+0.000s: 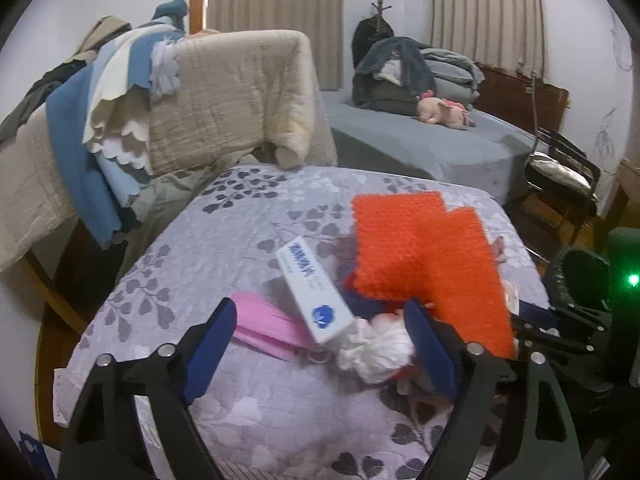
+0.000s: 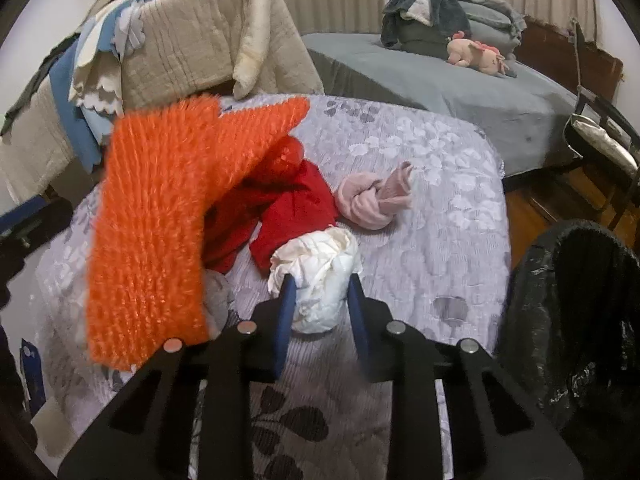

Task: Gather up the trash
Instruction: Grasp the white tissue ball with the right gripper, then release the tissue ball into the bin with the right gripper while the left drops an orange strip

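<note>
Working left to right, we hold the left gripper wide, empty, near the white box; our right gripper clamps the crumpled tissue; the lined bin waits far right, nothing binned.

crumpled white paper wad, fuzzy orange knit cloth, glossy black plastic bin liner, matt quilted floral bedspread.

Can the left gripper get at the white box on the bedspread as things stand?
Probably yes. The left gripper is open and empty, and the white box lies just ahead between its fingers, uncovered. The crumpled white paper touches the box's near end and might get caught too.
</note>
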Demonstrator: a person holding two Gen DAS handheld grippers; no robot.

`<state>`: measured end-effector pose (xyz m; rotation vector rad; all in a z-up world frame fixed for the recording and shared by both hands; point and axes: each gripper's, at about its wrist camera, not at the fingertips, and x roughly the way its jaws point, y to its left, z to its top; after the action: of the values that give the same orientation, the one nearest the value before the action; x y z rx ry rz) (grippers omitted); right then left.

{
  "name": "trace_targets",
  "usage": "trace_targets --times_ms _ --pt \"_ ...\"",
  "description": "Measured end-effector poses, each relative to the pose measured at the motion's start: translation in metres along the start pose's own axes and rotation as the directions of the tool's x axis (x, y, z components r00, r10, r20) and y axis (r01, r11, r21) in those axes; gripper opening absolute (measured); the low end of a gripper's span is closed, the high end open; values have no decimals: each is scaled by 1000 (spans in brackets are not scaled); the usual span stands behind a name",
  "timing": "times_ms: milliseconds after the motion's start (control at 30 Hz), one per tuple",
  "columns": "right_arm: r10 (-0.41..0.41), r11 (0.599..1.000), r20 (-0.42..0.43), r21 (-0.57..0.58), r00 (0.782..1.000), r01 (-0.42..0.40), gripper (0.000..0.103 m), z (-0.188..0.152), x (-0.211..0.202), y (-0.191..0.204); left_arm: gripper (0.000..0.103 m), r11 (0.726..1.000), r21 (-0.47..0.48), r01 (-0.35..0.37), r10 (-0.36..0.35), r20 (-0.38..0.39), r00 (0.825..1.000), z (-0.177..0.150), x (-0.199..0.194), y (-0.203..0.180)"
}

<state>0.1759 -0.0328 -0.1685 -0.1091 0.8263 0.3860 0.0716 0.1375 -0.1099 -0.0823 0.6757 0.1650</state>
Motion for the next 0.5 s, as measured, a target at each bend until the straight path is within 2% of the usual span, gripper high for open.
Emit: trace_targets --times_ms 200,333,500 --pt "-26 999 27 31 999 25 26 -1 -19 -16 77 998 13 59 -59 -2 998 2 -4 -19" --pt "-46 999 39 30 998 45 26 -3 -28 -25 69 994 26 108 -107 -32 994 -4 0 -34" --pt "-65 997 40 36 997 63 26 -8 -37 -35 67 987 33 159 -156 -63 986 -7 8 -48"
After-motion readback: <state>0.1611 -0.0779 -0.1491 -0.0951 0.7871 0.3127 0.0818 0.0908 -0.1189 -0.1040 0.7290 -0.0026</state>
